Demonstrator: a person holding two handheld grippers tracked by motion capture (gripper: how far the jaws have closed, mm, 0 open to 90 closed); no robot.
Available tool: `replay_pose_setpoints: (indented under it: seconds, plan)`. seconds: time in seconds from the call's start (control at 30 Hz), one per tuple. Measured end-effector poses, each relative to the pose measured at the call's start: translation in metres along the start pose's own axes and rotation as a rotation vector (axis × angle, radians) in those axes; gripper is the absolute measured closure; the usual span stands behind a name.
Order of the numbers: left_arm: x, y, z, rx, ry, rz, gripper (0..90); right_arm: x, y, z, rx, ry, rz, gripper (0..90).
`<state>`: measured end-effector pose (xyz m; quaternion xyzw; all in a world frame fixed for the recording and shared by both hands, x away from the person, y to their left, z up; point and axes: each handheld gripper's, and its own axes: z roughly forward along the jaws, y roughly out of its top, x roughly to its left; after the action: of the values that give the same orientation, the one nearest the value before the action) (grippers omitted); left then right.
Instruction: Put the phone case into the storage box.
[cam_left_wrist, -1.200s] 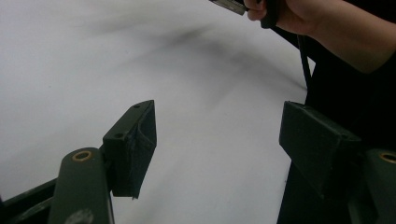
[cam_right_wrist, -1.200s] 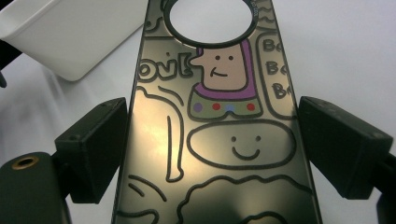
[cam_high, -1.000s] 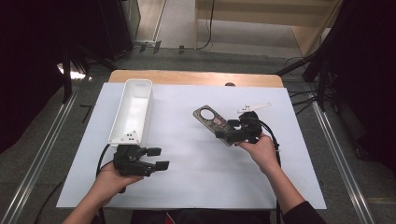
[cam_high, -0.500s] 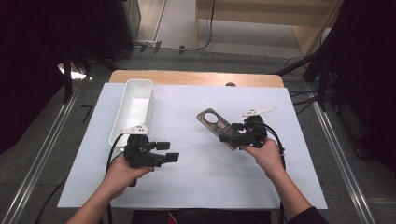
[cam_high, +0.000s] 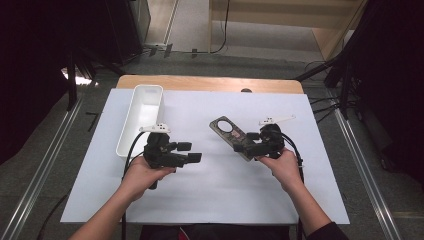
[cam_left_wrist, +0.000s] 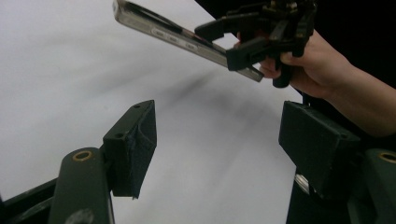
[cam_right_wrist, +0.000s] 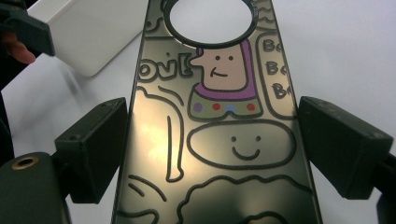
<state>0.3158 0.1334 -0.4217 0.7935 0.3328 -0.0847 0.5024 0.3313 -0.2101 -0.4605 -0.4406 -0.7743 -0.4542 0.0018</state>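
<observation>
A dark see-through phone case with cartoon drawings and a round camera hole is held off the white sheet right of centre. My right gripper is shut on its sides. In the right gripper view the case runs up between the two jaws of that gripper, which press its long edges. My left gripper is left of centre, open and empty, pointing right toward the case. Looking along the open left gripper, I see the case edge-on in the air, with the right gripper clamped on it.
A long white tray stands at the back left of the white sheet, just behind the left gripper; its corner shows in the right gripper view. The wooden table edge runs along the far side, with a small dark object on it.
My left gripper has moved forward and to the right, toward the middle of the sheet. The right gripper stays roughly in place, still holding the case.
</observation>
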Motion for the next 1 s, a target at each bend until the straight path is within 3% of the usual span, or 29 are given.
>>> replay_pose_setpoints:
  seconds: [0.23, 0.4, 0.77, 1.0]
  plan:
    - [0.007, 0.015, 0.008, 0.006, 0.018, -0.049, 27.7, -0.006, 0.0, -0.001, -0.01, 0.001, 0.013, 10.9]
    - [0.006, 0.024, 0.015, 0.011, 0.05, -0.02, 27.7, -0.007, 0.0, -0.001, -0.018, -0.001, 0.011, 10.9]
    - [0.012, 0.036, 0.031, 0.036, 0.088, -0.048, 27.9, -0.006, -0.001, -0.002, -0.045, -0.007, 0.006, 10.9]
    - [0.015, 0.041, 0.042, 0.04, 0.106, -0.062, 28.0, -0.007, -0.003, 0.002, -0.029, 0.005, 0.037, 10.9]
